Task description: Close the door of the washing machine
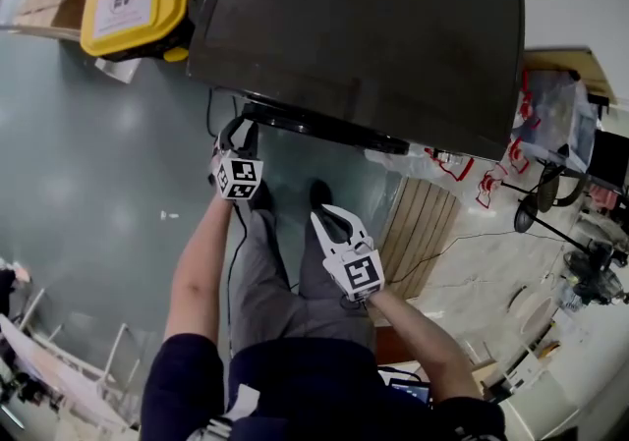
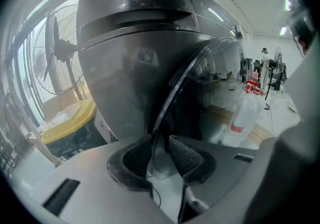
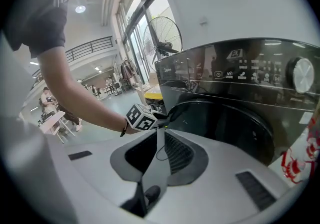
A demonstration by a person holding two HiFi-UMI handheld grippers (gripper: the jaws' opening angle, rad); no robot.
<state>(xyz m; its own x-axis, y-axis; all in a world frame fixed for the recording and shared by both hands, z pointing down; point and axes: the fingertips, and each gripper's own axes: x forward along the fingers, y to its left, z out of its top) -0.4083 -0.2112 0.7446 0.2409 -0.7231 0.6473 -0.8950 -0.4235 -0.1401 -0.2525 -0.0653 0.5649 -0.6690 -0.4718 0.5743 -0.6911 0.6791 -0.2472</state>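
The left gripper (image 2: 159, 142) pinches the rim of the door (image 2: 186, 81), which stands swung out, edge-on, just ahead of it, with the washing machine (image 2: 125, 63) beyond. That hold likely gives purchase for swinging the door shut. The right gripper (image 3: 159, 135) hangs off to its right, jaws slightly spread and empty, probably kept clear of the door's sweep

Person wears a dark navy short-sleeved top (image 1: 295, 385), grey trousers (image 1: 265, 282), black shoes (image 1: 320, 193) and a dark band (image 3: 123, 128) at the left wrist; left gripper (image 1: 239, 139) and right gripper (image 1: 332, 220) each show pale grey shells, black ribbed pads (image 2: 187, 155) and a cube (image 1: 239, 177) bearing black-and-white square markers.
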